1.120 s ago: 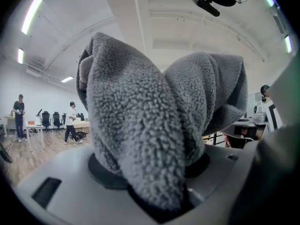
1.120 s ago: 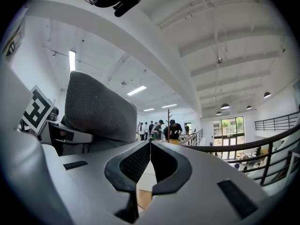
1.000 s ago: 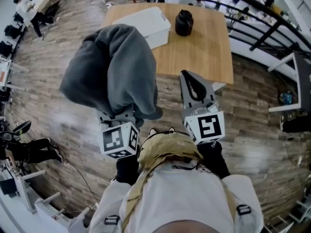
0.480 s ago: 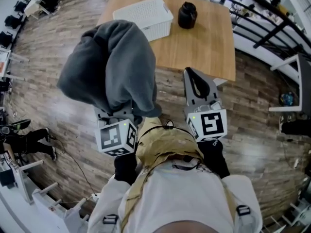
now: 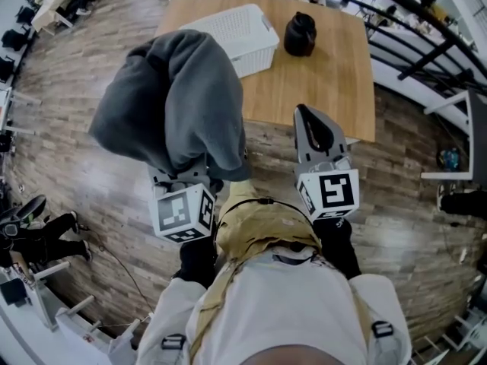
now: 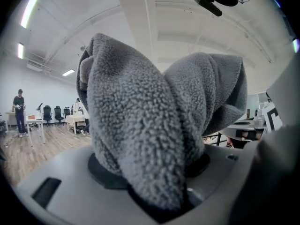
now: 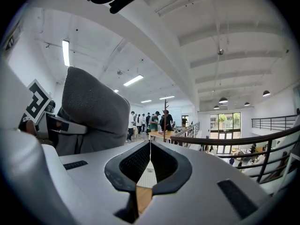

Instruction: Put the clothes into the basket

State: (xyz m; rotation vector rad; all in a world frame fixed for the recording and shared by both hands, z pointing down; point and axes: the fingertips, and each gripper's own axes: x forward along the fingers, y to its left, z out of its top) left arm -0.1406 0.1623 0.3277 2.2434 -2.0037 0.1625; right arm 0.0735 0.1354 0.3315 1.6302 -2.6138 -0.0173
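left hand-held gripper point(image 6: 154, 182): clamped on grey fleece garment point(image 5: 179, 97), bunched over its jaws | right hand-held gripper point(image 5: 308, 124): jaws together, tips touching | garment: held in the air at the near edge of the tabletop point(image 5: 327, 82), outside the white basket point(image 5: 236, 33) | basket: on tabletop, near 1 black object point(image 5: 300, 35)

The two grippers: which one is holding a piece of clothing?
The left gripper: its jaws are clamped on the grey fleece garment. The right gripper has its jaws together with nothing between them.
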